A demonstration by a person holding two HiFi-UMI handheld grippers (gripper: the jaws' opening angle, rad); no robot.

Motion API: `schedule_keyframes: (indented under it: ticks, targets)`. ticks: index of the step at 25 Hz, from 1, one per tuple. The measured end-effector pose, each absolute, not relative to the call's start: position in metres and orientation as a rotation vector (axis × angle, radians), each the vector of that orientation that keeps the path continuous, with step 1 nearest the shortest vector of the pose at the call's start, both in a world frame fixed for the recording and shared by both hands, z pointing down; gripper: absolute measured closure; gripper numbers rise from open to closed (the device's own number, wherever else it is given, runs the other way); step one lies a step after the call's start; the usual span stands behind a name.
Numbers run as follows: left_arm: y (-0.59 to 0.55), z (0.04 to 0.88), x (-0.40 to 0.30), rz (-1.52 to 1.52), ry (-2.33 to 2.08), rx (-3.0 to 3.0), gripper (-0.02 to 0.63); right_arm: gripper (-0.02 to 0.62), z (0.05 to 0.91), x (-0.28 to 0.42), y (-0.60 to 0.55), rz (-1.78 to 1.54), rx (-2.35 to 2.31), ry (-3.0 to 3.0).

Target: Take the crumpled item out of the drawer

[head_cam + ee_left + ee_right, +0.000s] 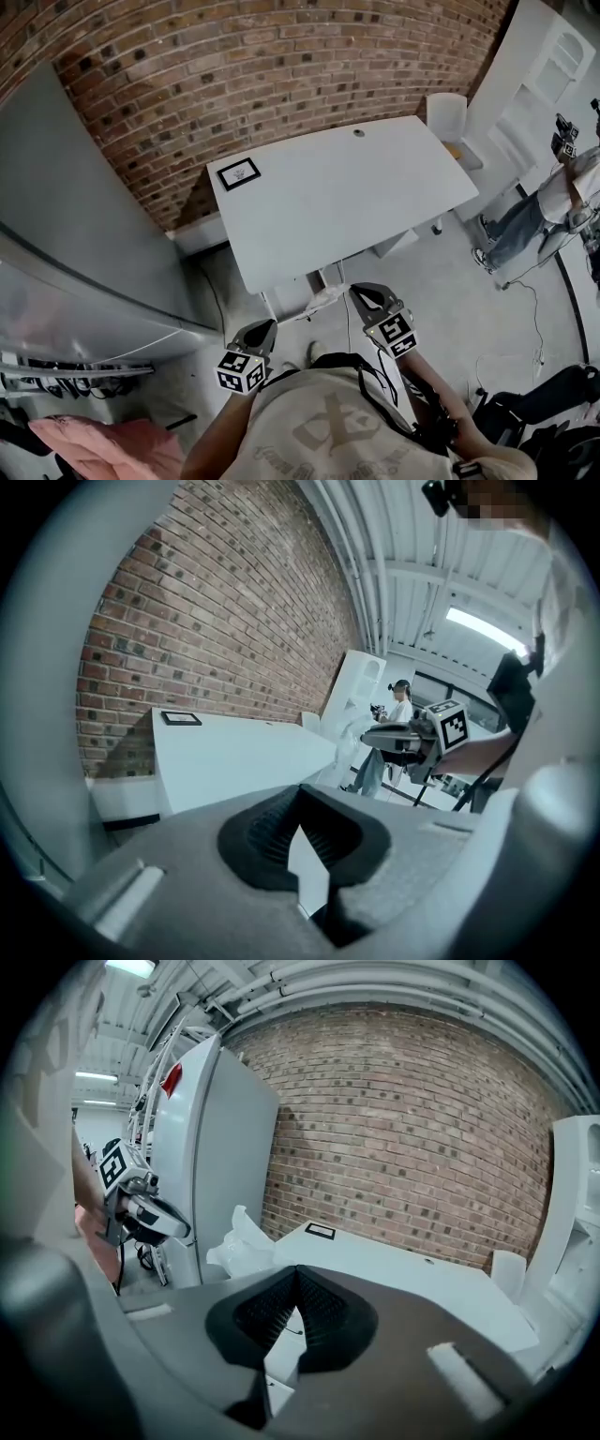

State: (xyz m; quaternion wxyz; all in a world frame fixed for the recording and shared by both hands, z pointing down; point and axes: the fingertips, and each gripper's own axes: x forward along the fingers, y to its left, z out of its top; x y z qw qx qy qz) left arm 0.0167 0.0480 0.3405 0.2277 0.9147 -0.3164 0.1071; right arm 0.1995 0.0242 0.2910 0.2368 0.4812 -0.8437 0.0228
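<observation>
White crumpled plastic bag (327,300) at the white worktop's (337,197) near edge, just left of the right gripper's (356,292) clenched jaws. The left gripper (270,325), jaws clenched empty, is farther left.

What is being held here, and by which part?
The right gripper seems to pinch the crumpled white bag by its edge; the left gripper holds nothing.

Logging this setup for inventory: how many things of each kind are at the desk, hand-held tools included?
White rectangular desk: 1
Black-framed marker card: 1
White crumpled plastic item: 1
Hand-held tools: 2, left tool and right tool
Total: 5
</observation>
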Motion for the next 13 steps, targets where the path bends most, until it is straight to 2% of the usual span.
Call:
schedule_keyframes:
  ticks: [13]
  targets:
    - [0.047, 0.336, 0.043, 0.334, -0.807, 2.574, 0.603, 0.588, 0.29, 0.21, 0.024, 0.067, 1.326, -2.313]
